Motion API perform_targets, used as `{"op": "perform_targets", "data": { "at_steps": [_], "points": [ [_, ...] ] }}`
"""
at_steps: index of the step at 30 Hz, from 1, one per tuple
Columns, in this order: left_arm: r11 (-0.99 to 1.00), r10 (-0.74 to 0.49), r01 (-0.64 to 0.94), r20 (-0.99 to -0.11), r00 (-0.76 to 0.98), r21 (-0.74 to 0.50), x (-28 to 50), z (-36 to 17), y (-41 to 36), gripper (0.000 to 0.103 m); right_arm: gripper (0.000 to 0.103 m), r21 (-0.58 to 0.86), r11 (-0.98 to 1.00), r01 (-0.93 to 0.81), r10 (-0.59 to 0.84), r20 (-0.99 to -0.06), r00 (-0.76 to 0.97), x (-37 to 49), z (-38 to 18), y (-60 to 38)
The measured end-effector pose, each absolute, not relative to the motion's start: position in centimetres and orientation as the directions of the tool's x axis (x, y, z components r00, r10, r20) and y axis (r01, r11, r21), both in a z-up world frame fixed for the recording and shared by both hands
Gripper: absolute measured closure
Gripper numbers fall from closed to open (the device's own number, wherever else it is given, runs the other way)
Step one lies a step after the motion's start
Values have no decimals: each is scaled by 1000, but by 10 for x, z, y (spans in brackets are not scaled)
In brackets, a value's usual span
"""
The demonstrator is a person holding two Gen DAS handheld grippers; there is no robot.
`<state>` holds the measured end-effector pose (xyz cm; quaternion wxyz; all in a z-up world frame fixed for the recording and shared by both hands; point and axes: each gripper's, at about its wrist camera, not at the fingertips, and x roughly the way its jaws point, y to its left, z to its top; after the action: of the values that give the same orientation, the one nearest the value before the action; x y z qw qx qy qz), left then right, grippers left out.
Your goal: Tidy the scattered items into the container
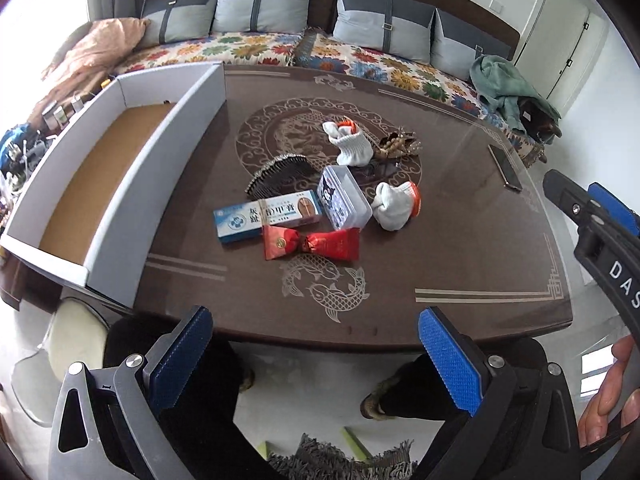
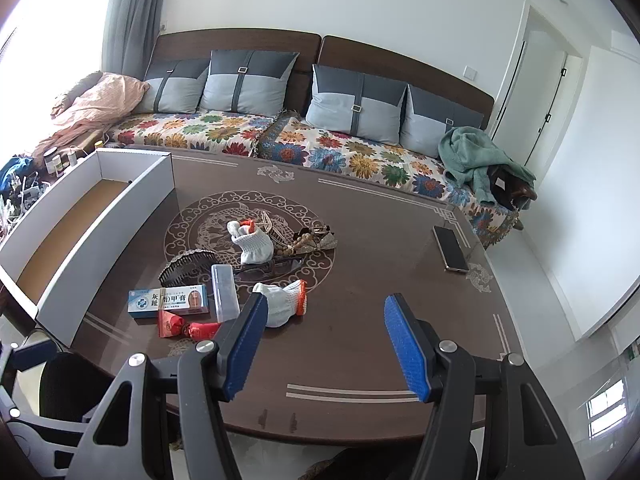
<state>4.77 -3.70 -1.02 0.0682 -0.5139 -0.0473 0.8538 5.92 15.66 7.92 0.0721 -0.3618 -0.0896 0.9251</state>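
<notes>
**Worktop inventory: nothing yet boxed**

1. Worktop point(image 1: 460, 240): dark brown, fish and scroll pattern, sofa behind it.
2. Container point(image 1: 102, 172): long white cardboard tray with brown floor, on the worktop's left edge; nothing seen inside.
3. Phone point(image 2: 450, 248): lying alone towards the right edge, well apart from the cluster.
4. Ointment carton point(image 1: 268, 216): blue and white, nearest the container.
5. Clear plastic case point(image 1: 344, 198): touching the carton's right end.
6. Red wrapped packet point(image 1: 312, 244): just in front of the carton.
7. White gloves, orange cuffs: one point(image 1: 396, 206) beside the case, one point(image 1: 350, 142) farther back.
8. Dark comb point(image 1: 280, 174); bead ornament point(image 1: 396, 146).
9. Left gripper point(image 1: 316, 356): jaws wide apart, empty, short of the worktop's near edge.
10. Right gripper point(image 2: 324, 344): jaws likewise spread, empty, over the near worktop, closest to the front glove.

Step, as judged: the opening approach. The next move calls for lowering onto one item, closing, then carrying left.

Only the right view shows spectacles point(image 2: 272, 268) behind the case; only the left shows the case's printed lid.
</notes>
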Motion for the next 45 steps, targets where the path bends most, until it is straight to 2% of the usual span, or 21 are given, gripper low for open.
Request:
{"op": "perform_targets", "data": {
  "at_steps": [13,27,45],
  "points": [
    [-986,164,-41,-876,-454,-163,35,-21,-46,0,41,-249,-967,-61,218,-672,-708,44,70,149],
    [-990,139,-67,-850,-507,-122,21,-15,-39,0,41,-291,-953,-86,268,-675,-688,26,68,147],
    [-987,142,-140,-832,-536,-78,-16,-10,12,0,41,-288,-941,-175,329,-668,-667,-2,70,188]
  ]
}}
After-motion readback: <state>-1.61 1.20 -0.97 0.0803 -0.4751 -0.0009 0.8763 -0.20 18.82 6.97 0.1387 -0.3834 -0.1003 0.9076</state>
